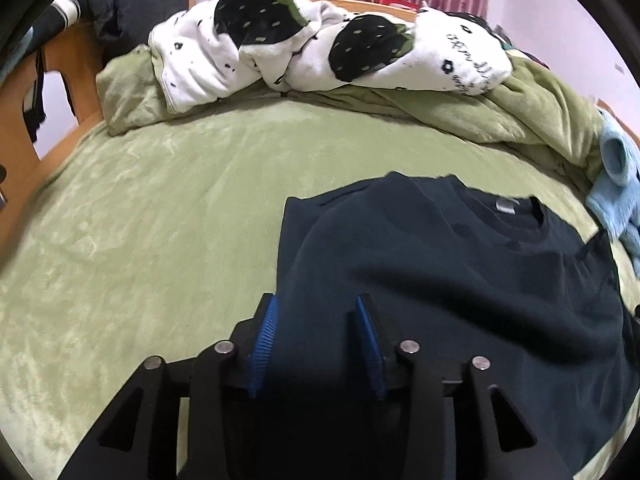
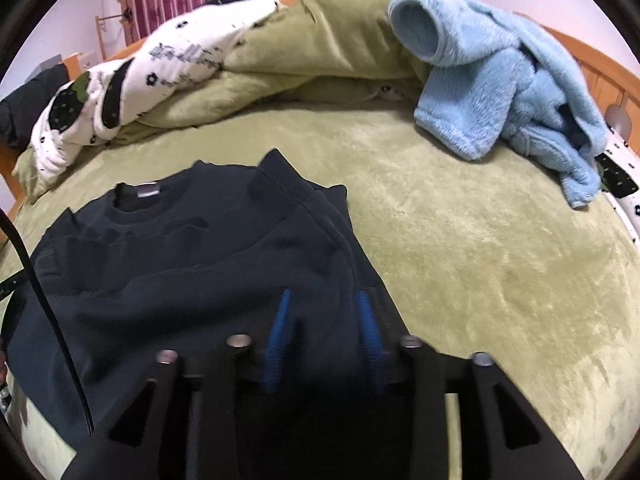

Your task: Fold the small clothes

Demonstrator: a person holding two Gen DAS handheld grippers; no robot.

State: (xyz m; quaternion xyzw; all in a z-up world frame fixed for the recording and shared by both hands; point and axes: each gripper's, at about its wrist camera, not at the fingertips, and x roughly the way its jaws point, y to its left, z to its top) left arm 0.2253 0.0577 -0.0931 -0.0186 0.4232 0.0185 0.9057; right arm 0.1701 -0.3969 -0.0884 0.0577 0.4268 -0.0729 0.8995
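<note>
A dark navy sweater (image 1: 460, 272) lies on the green bed cover with both sleeves folded in over its body and its collar at the far end. It also shows in the right wrist view (image 2: 192, 272). My left gripper (image 1: 316, 308) is open over the sweater's near left edge, with the cloth between its blue pads (image 1: 266, 332). My right gripper (image 2: 324, 300) is open over the sweater's near right edge, with cloth between its blue pads (image 2: 280, 328).
A green bed cover (image 1: 140, 248) spreads around the sweater. A white and black patterned blanket (image 1: 320, 44) and bunched green bedding lie at the far side. A light blue fleece garment (image 2: 500, 80) lies at the far right. A wooden bed frame (image 1: 60, 80) edges the left.
</note>
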